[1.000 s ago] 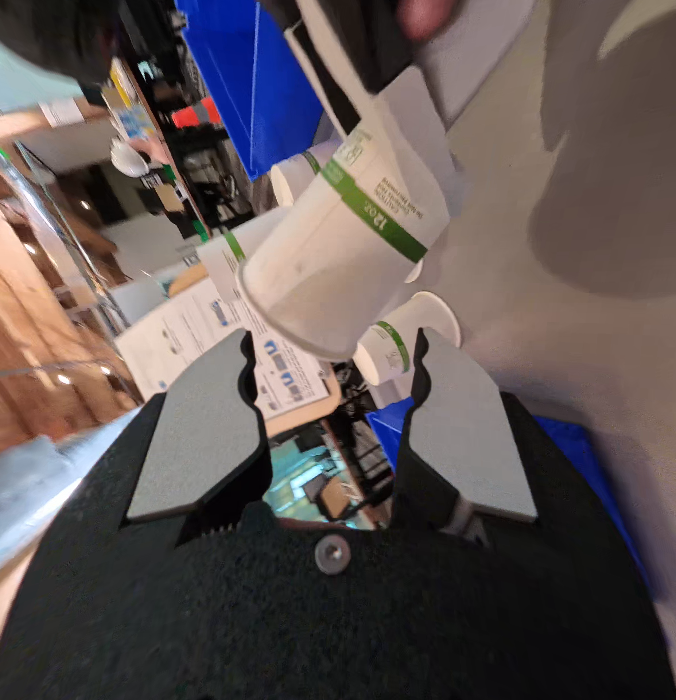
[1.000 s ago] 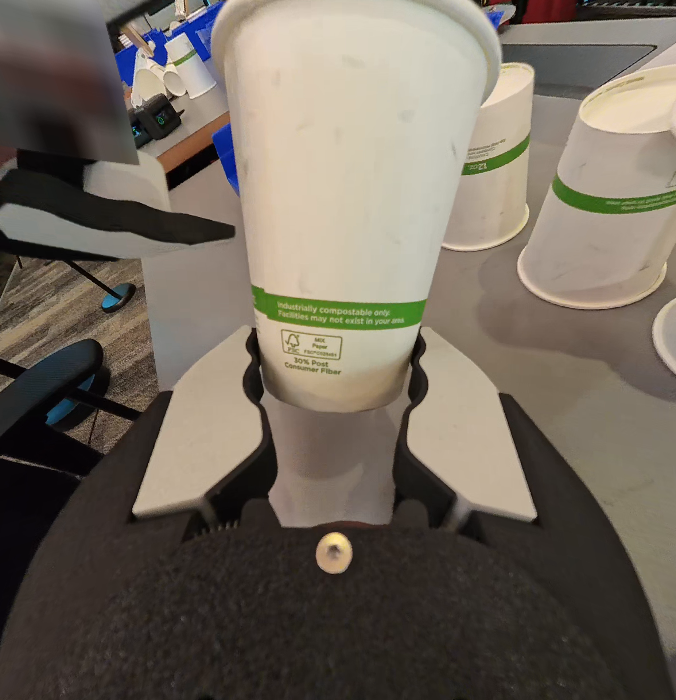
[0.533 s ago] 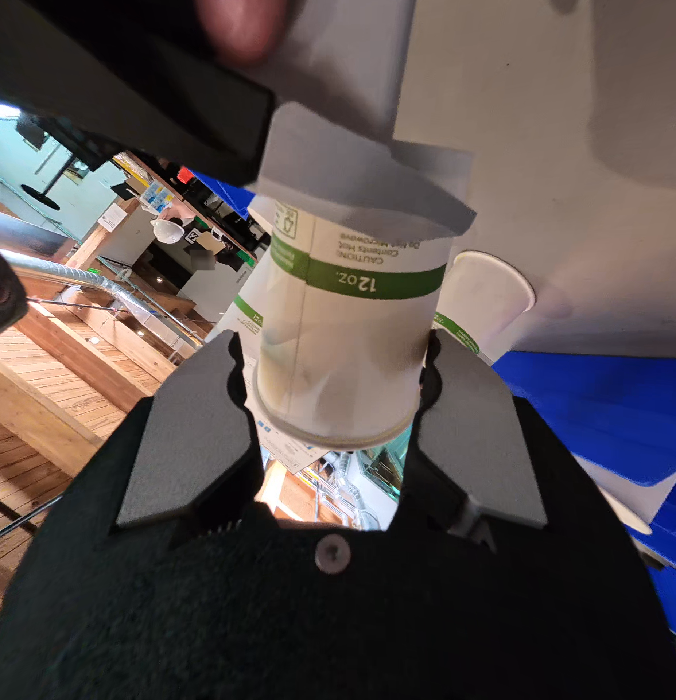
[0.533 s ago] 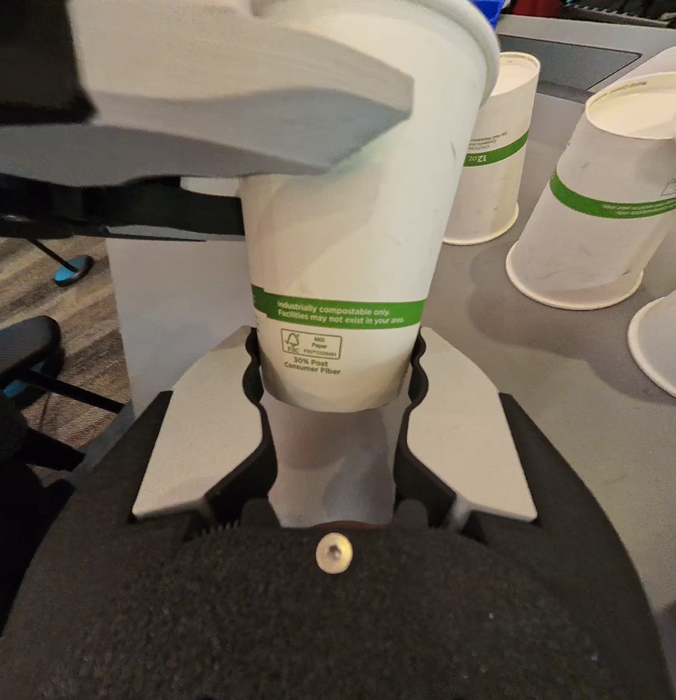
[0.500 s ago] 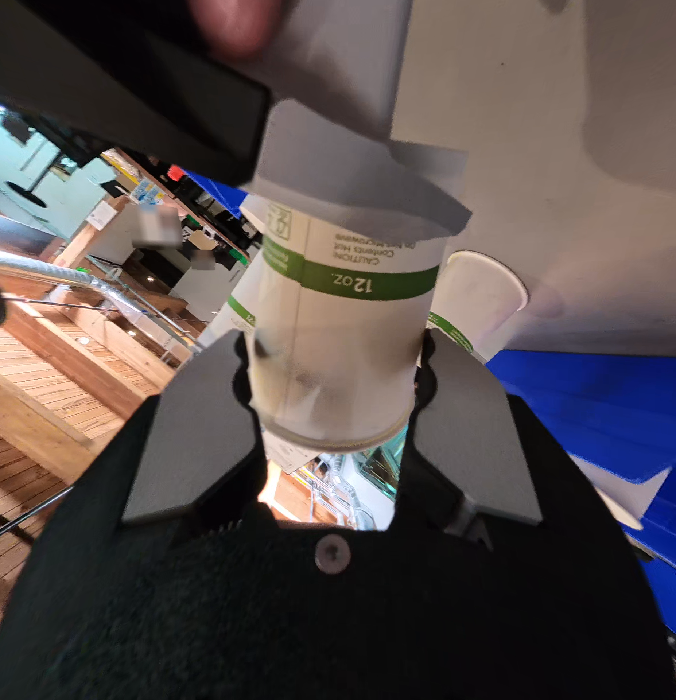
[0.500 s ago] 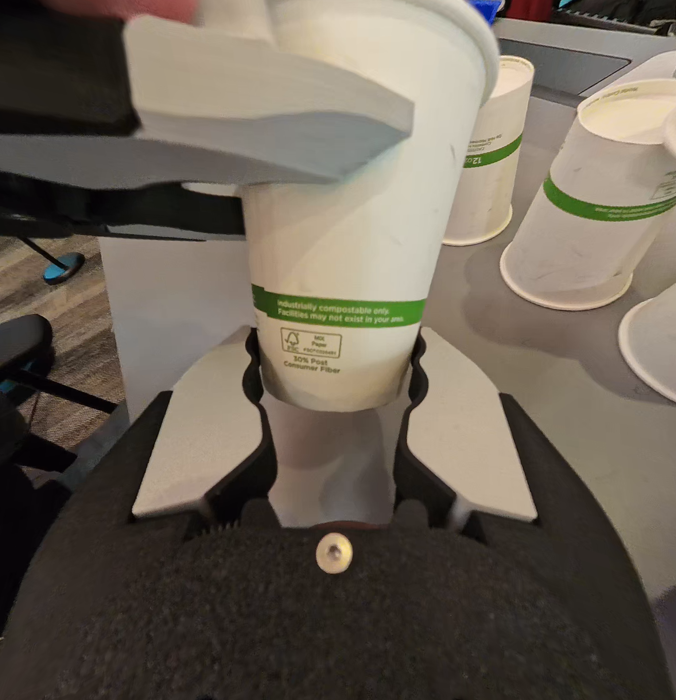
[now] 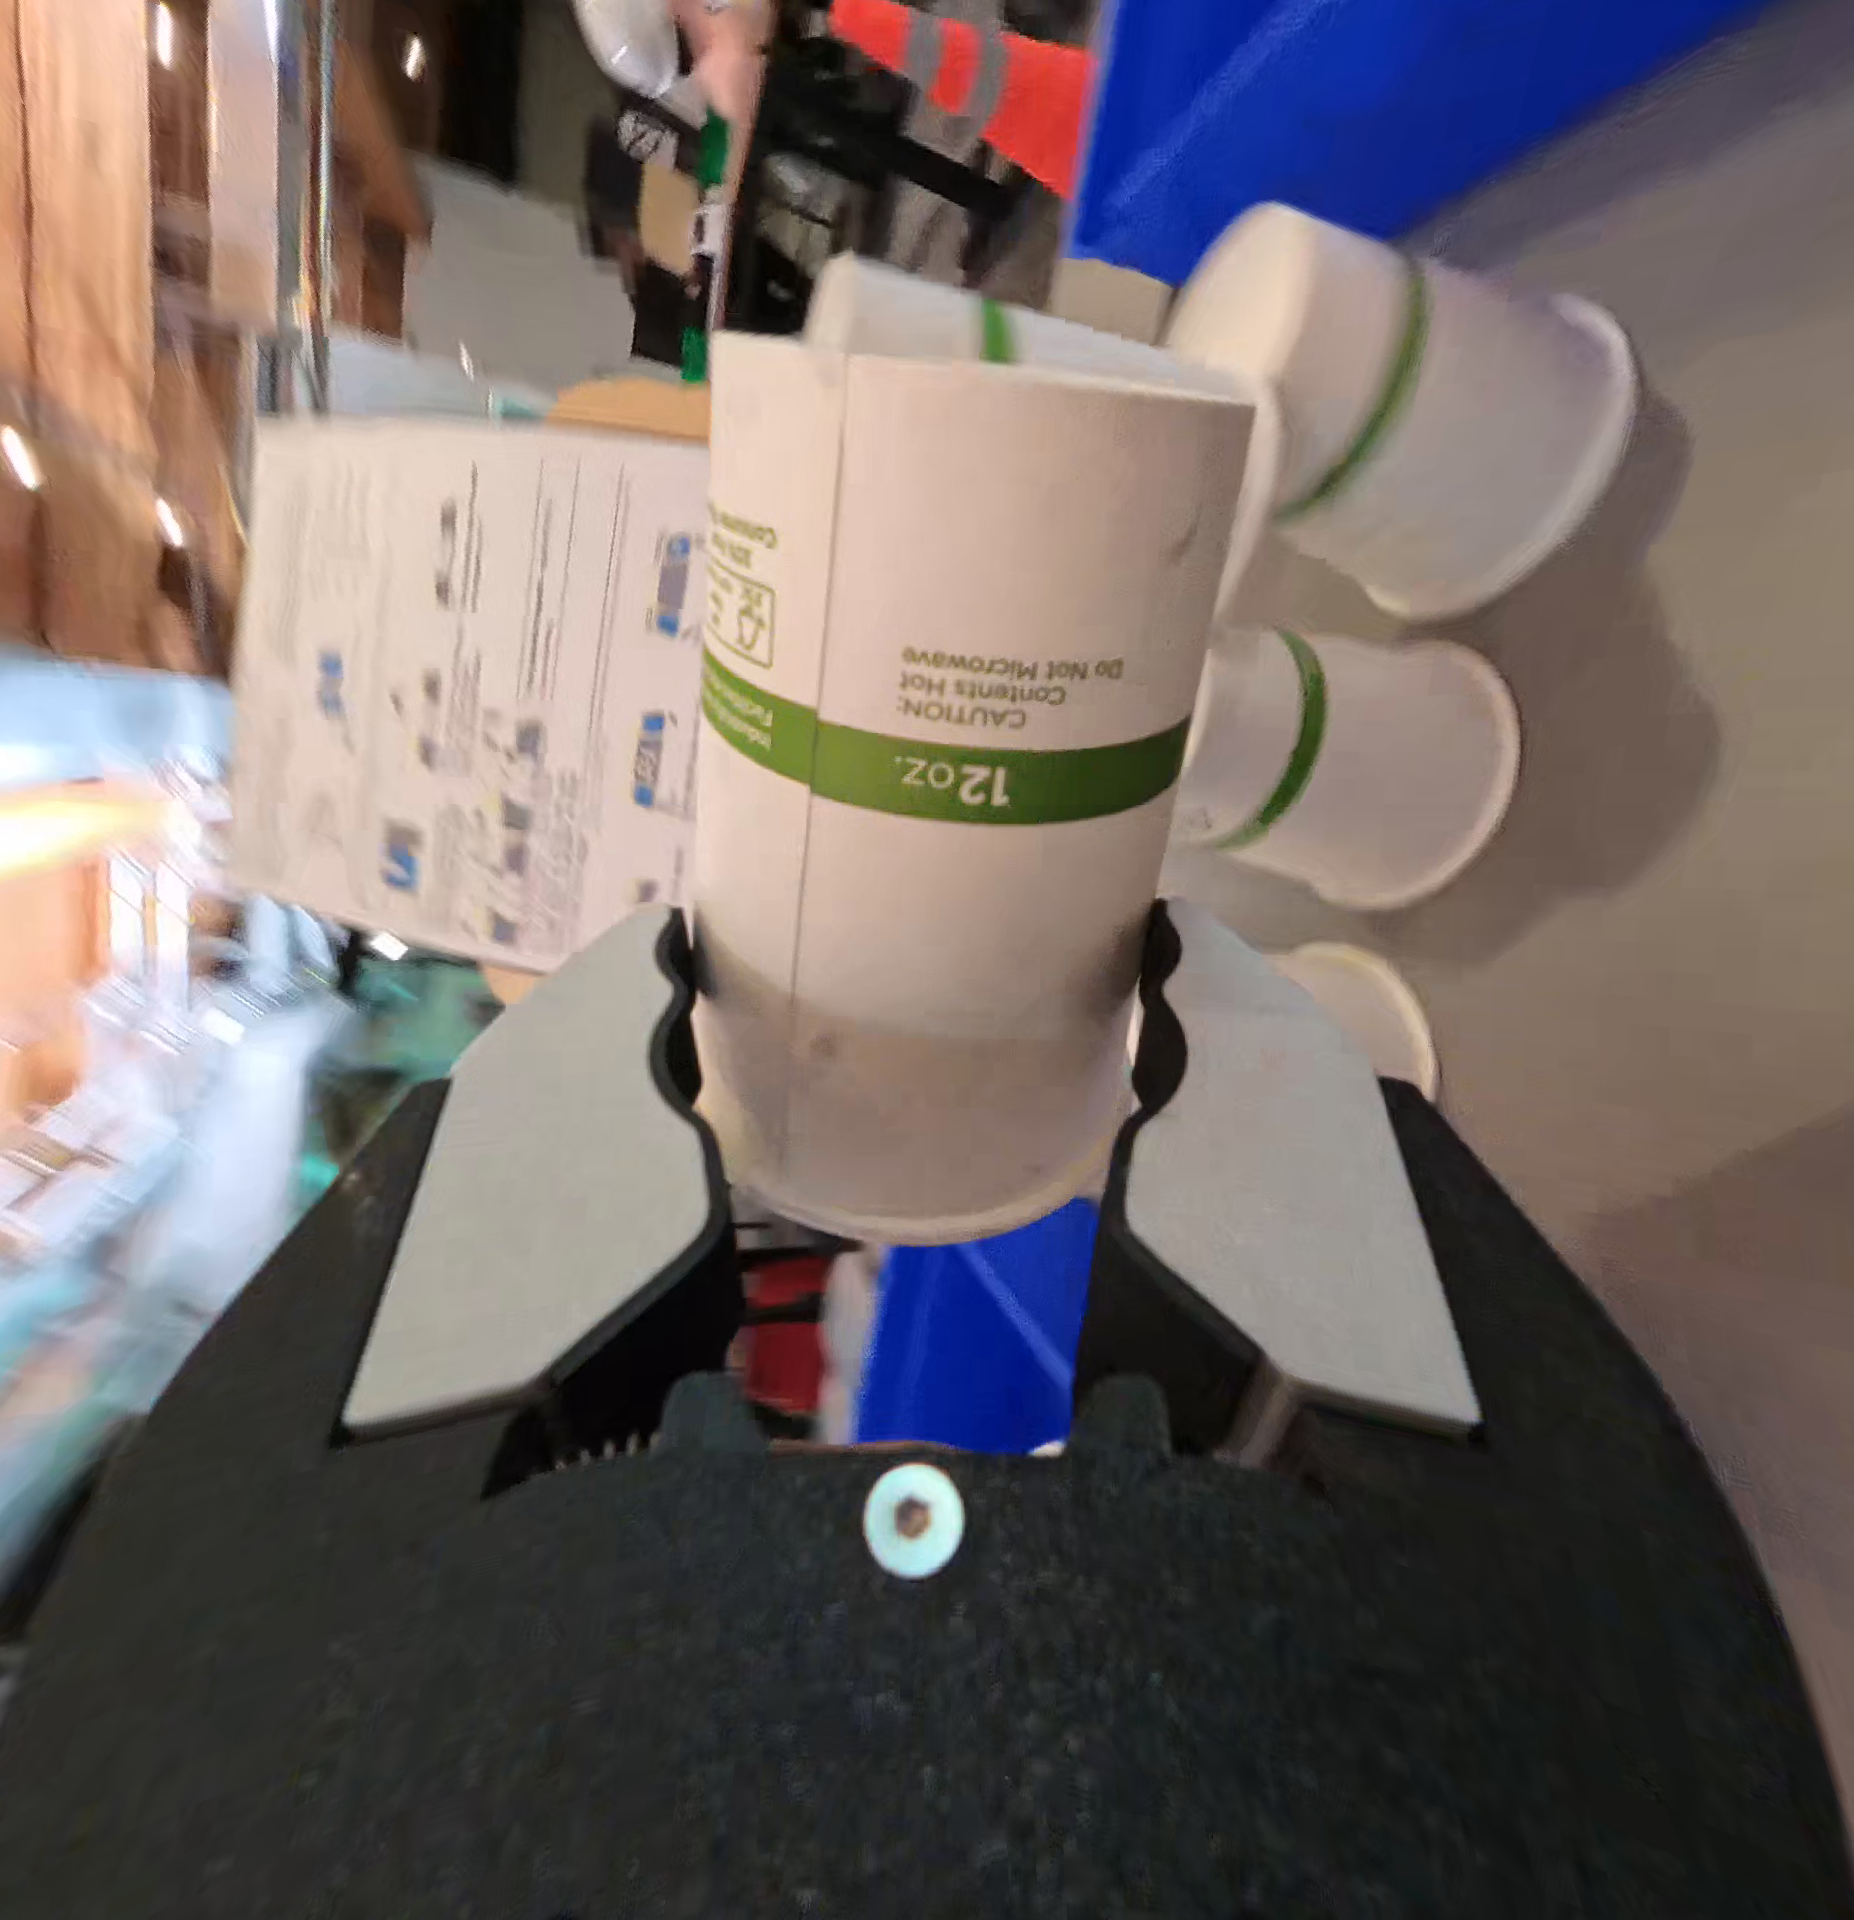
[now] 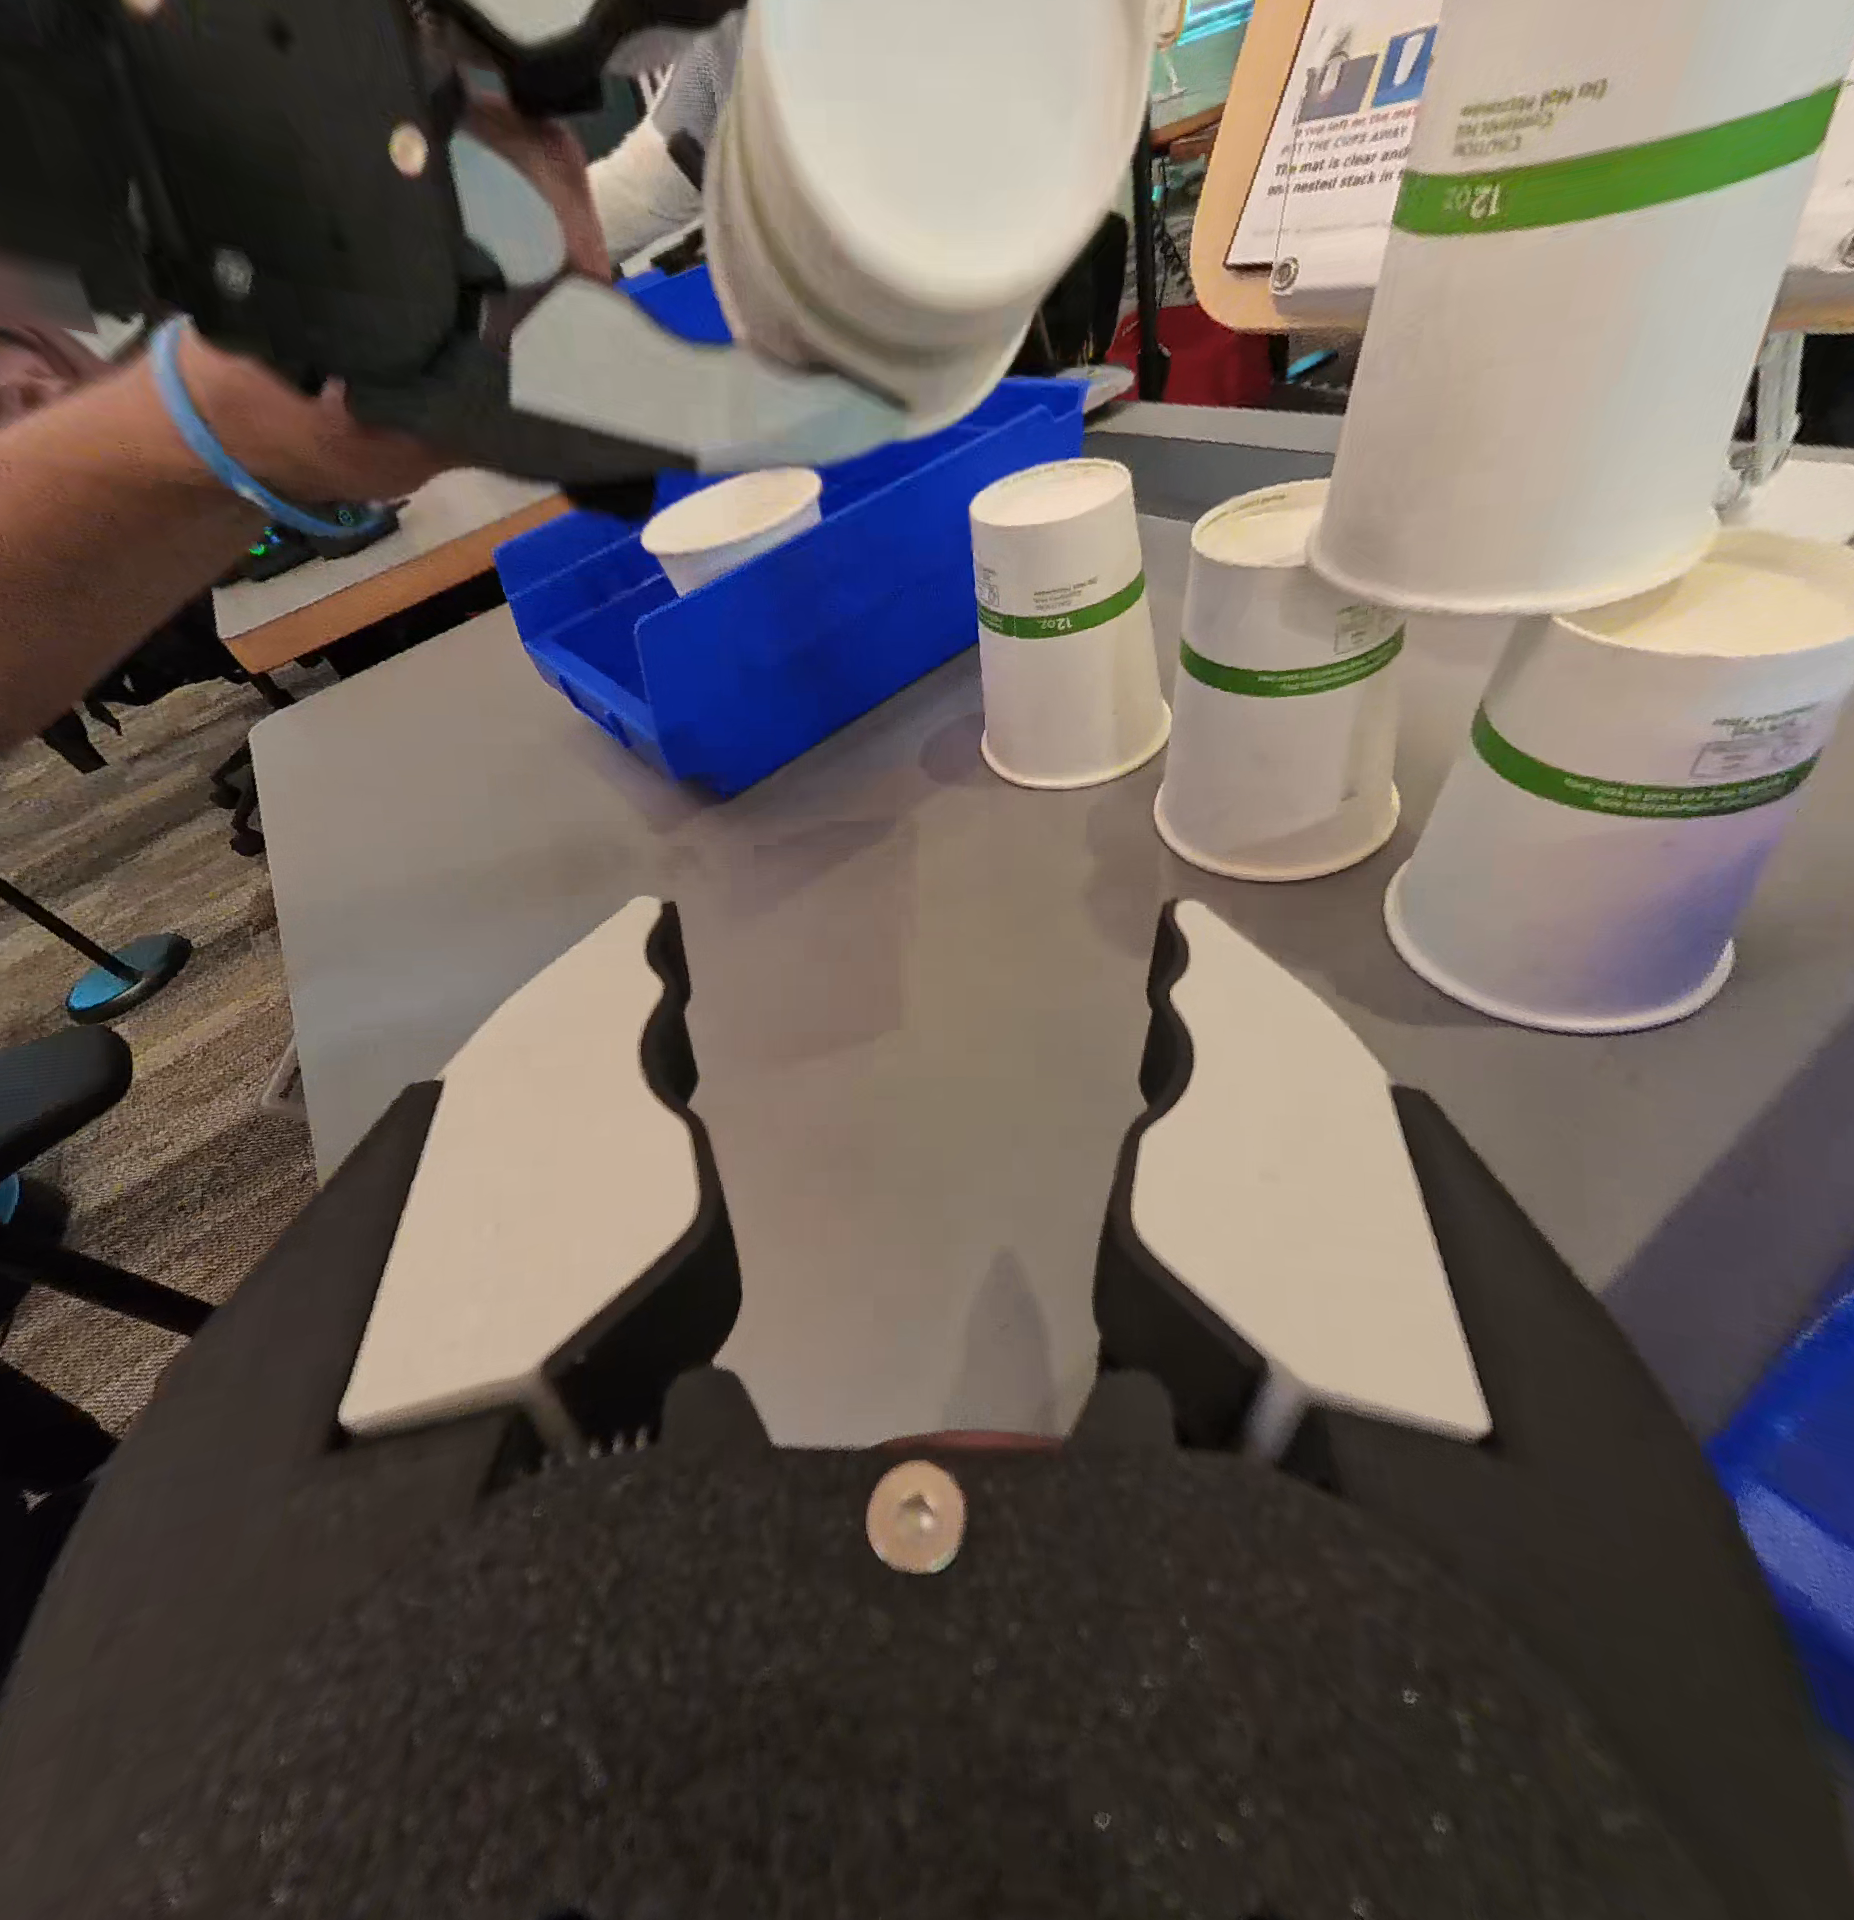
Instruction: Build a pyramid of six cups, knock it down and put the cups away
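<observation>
Cup (image 7: 944, 790) sits clamped near its rim end betw. the left gripper (image 7: 918, 1023) fingers, base pointing away from the camera; in the right wrist view that same cup (image 8: 902, 177) hangs at 11 o'clock, held up off the table, and looks like a nested stack w/ several rims showing. Right gripper (image 8: 918, 1013) is spread wide w/ nothing betw. its fingers, hovering over the grey table (image 8: 902, 987).

Blue bin (image 8: 798, 634) stands on the table at 12 o'clock of the right gripper, open-topped, w/ one white cup (image 8: 731, 535) upright inside it. Can't tell what else the bin holds.

At 1–2 o'clock, three cups stand upside down in a row: far cup (image 8: 1068, 623) just beside the bin, mid cup (image 8: 1281, 686), near cup (image 8: 1629, 790). A fourth cup (image 8: 1567, 343), also inverted, rests on top, bridging the mid and near cups. Left wrist view shows other cups (image 7: 1411, 436) behind the held one, blurred.

Printed sheet (image 8: 1318, 125) stands behind the row at 1 o'clock. Person's wrist w/ a blue band (image 8: 206, 426) holds the left gripper at 10 o'clock.
</observation>
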`<action>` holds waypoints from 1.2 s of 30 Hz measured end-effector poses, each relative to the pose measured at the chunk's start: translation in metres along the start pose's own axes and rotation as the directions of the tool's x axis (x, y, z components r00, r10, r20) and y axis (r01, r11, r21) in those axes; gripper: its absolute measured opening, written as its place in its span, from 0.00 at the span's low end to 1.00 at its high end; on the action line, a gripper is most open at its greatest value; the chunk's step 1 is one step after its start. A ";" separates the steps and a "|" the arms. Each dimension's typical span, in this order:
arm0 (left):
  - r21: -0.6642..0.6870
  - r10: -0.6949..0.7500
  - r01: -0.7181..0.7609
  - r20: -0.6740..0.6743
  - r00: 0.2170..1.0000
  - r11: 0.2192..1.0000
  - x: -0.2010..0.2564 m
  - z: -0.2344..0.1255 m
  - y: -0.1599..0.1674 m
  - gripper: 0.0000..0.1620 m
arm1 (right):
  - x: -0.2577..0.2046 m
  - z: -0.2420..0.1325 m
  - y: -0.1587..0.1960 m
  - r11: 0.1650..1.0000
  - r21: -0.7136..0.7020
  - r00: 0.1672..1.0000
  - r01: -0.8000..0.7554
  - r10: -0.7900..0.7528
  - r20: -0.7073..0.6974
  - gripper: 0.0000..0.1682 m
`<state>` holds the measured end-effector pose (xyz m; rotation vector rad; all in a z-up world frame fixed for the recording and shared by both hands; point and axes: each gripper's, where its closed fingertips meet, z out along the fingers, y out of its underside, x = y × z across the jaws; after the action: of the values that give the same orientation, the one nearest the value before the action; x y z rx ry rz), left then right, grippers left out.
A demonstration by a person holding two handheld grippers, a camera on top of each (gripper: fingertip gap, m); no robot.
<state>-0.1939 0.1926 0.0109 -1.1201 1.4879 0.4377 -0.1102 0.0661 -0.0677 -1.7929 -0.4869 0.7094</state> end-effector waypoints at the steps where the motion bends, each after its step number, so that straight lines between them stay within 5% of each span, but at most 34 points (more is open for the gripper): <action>1: 0.008 -0.133 0.133 0.006 0.991 0.991 -0.007 0.006 0.003 0.50 | -0.001 0.001 0.002 1.000 -0.006 1.000 -0.004 0.004 0.004 0.50; 4: 0.044 -0.519 0.518 0.036 0.854 0.855 -0.023 0.024 0.013 0.50 | -0.007 0.006 0.008 1.000 -0.029 0.999 -0.010 0.011 0.031 0.49; 8: 0.095 -0.846 0.840 0.045 0.532 0.534 -0.023 0.046 0.019 0.50 | -0.016 0.013 0.018 0.998 -0.066 0.998 0.007 -0.003 0.056 0.49; 10: 0.113 -0.915 0.908 0.069 0.398 0.404 -0.019 0.056 0.022 0.50 | -0.020 0.015 0.023 0.997 -0.082 0.997 0.009 -0.004 0.071 0.48; 16: 0.134 -0.972 0.972 0.159 0.173 0.195 -0.004 0.088 0.033 0.50 | -0.025 0.016 0.027 0.995 -0.098 0.996 0.004 0.004 0.089 0.47; 23: 0.126 -0.965 0.977 0.221 0.143 0.174 0.012 0.103 0.041 0.50 | -0.023 0.016 0.028 0.995 -0.104 0.996 -0.005 0.015 0.091 0.47; 36: 0.085 -0.938 0.957 0.238 0.252 0.279 0.019 0.106 0.039 0.51 | -0.026 0.018 0.032 0.992 -0.121 0.994 -0.020 0.033 0.108 0.47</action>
<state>-0.1649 0.2869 -0.0465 -1.7392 0.3176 -0.2640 -0.1422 0.0521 -0.0967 -1.8820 -0.5912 0.8152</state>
